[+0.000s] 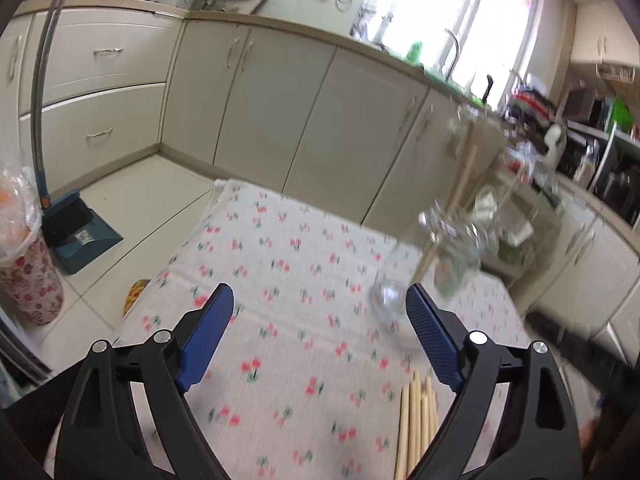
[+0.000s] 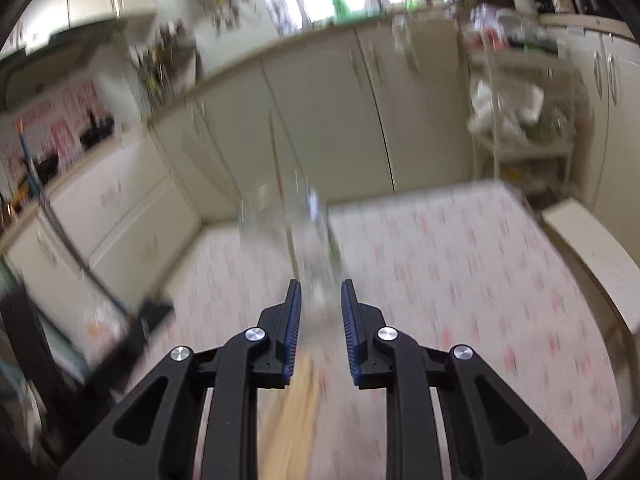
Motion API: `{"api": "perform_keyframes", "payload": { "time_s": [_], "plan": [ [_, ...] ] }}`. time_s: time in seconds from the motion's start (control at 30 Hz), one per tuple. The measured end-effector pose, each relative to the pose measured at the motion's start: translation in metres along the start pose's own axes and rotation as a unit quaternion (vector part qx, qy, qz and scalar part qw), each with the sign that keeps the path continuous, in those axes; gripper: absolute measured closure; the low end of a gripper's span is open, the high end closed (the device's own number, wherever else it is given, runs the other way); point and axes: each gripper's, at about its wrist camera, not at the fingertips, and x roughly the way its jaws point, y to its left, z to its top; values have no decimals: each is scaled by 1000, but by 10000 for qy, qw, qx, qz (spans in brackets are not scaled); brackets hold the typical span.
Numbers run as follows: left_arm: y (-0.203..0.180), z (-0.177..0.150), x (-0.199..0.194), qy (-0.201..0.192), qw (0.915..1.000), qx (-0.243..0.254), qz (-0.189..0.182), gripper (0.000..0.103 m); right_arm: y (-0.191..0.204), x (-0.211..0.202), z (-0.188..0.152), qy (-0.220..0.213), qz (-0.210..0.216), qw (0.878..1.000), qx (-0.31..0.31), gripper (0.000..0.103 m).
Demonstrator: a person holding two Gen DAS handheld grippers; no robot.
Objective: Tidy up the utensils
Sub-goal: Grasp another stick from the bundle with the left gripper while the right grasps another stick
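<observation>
Nearest in the left wrist view, a bundle of wooden chopsticks [image 1: 416, 420] lies flat on the flowered cloth of the counter [image 1: 280, 272], partly behind the right finger of the left tool [image 1: 320, 332], whose jaws stand wide apart with nothing between them. In the right wrist view the right tool [image 2: 320, 312] has its jaws a narrow way apart with nothing pressed by the pads; the same bundle shows as a tan smear [image 2: 292, 408] below and between its fingers.

Just beyond stands a clear glass jar [image 1: 432, 256] with at least one chopstick [image 1: 460, 184] leaning up out of it. Judging from this, the sorting has barely begun: most of the sticks are yet to go in.

Motion blur smears both views, so the count inside the jar is unclear. The bundle's near ends are cut off, and I cannot tell if the jar is tilted.
</observation>
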Motion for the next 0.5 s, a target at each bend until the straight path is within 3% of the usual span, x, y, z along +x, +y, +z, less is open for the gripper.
{"api": "perform_keyframes", "payload": {
  "time_s": [0.1,0.23,0.5],
  "plan": [
    [1,-9,-14,202,9997,131,62,18,2,-5,-37,573,-44,9983,-128,86],
    [5,-20,-29,403,9990,164,129,18,13,0,-60,936,-137,9949,-356,88],
    [7,-34,-53,600,9976,314,160,17,27,22,-72,1211,-402,9898,-639,89]
  ]
}}
